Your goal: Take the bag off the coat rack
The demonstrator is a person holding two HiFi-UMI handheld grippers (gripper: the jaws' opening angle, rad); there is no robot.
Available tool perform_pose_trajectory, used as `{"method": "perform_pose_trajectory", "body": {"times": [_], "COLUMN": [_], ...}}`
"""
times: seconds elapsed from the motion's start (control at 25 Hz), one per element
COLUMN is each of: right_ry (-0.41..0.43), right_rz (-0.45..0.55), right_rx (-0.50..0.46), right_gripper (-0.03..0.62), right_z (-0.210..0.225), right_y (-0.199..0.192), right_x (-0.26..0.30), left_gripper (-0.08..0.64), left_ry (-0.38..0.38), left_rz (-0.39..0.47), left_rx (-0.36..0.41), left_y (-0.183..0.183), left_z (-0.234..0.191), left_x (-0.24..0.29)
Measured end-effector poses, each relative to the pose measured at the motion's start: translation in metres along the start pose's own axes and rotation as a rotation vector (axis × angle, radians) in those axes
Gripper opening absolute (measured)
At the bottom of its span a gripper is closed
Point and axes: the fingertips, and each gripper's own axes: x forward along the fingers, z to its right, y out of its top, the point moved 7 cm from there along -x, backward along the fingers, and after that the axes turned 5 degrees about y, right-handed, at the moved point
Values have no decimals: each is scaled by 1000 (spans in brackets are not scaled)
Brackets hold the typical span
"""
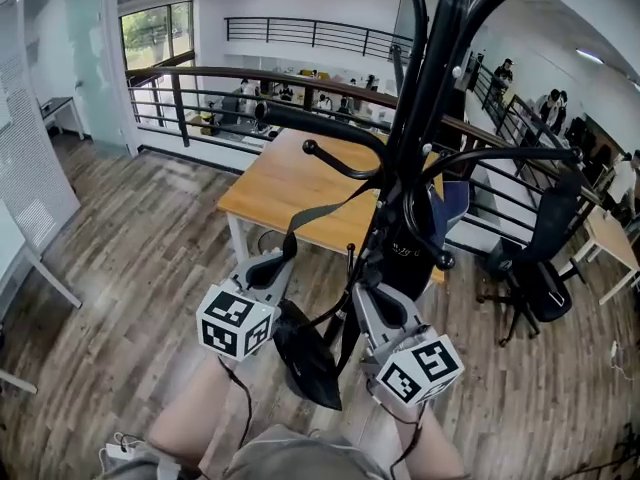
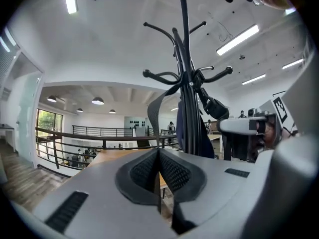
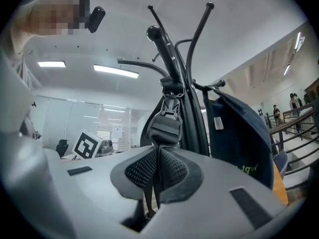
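A black coat rack (image 1: 425,88) stands right in front of me, its hooked arms spreading out at the top. A grey bag strap (image 1: 320,211) runs from one hook down to my left gripper (image 1: 286,255), which is shut on it. In the left gripper view the strap (image 2: 157,106) rises from the closed jaws to the rack (image 2: 185,59). My right gripper (image 1: 364,286) is shut on another part of the strap, just below its buckle (image 3: 167,126). The black bag (image 1: 308,360) hangs low between the two grippers. A navy cloth item (image 3: 244,143) also hangs on the rack.
A wooden table (image 1: 290,183) stands behind the rack, and a black office chair (image 1: 540,268) is at the right. A metal railing (image 1: 200,93) runs along the back, with people sitting beyond it. Wood flooring (image 1: 130,258) lies to the left.
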Motion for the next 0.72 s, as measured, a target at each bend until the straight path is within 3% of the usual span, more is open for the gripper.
{"method": "perform_pose_trajectory", "body": {"times": [0.44, 0.72], "right_ry": [151, 186], "right_rz": [168, 251], "right_rx": [15, -11], "right_gripper": [34, 34], "right_z": [-38, -60], "right_y": [94, 146], "right_x": [11, 22], "left_gripper": [15, 15], "left_ry": [92, 125], "left_rz": [150, 217], "left_rx": [67, 103], "left_y": [97, 156], "left_z": [-18, -25], "left_x": [-57, -87]}}
